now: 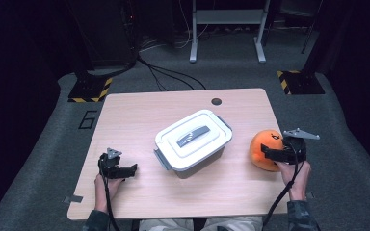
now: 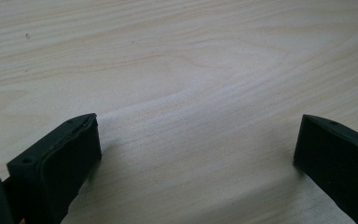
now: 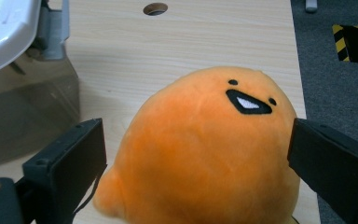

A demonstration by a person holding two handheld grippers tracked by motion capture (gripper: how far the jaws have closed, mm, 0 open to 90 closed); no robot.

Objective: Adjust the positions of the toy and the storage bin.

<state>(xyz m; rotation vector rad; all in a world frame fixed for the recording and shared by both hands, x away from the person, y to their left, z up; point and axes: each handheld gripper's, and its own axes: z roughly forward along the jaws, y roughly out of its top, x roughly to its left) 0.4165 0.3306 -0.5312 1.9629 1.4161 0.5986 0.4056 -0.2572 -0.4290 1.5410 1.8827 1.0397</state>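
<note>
Two tongs parted, right tongs straddling orange plush, underside hidden

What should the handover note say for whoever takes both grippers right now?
Left gripper: open, low over bare table, holding nothing.
Right gripper: open, jaws either side of the orange plush toy, not squeezing it.
Plush sits on the table near its right edge, beside the lidded storage box.
Done: nothing visibly moved into the box; lid on.
Left, probably: grip plush, open box, put it in.
</note>
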